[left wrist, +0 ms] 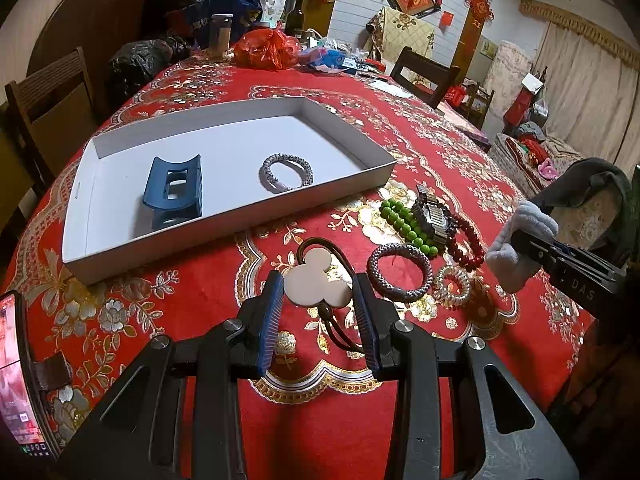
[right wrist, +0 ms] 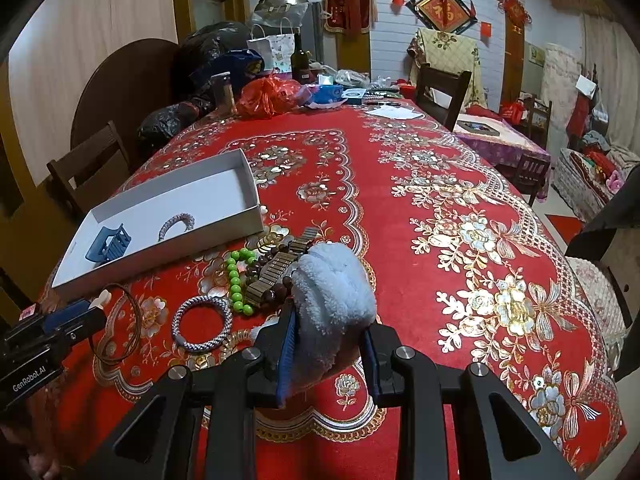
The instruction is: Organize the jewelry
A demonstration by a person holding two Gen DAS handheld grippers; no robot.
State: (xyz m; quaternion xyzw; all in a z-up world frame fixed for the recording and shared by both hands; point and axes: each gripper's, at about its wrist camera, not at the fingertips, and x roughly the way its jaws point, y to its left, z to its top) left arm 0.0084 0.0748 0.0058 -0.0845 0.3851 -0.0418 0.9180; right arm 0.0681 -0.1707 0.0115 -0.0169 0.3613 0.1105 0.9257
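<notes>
My left gripper [left wrist: 318, 288] is closed on a white mouse-head hair tie [left wrist: 316, 280] with a brown elastic loop, low over the cloth. My right gripper [right wrist: 330, 320] is shut on a fluffy pale blue scrunchie [right wrist: 334, 300]; it also shows in the left wrist view [left wrist: 516, 240]. A white tray [left wrist: 240, 222] holds a blue hair claw [left wrist: 174, 192] and a grey braided bracelet [left wrist: 286, 170]. On the cloth lie a second grey braided bracelet [left wrist: 400, 266], a green bead bracelet [left wrist: 404, 220], a metal watch band [left wrist: 434, 216], a dark red bead bracelet [left wrist: 470, 240] and a clear coil tie [left wrist: 452, 282].
The red floral tablecloth [right wrist: 440, 200] covers a long table. Bags, a bottle [right wrist: 300, 60] and a jar [right wrist: 224, 92] crowd the far end. Wooden chairs [right wrist: 440, 88] stand around it. A phone [left wrist: 18, 376] is at the left edge.
</notes>
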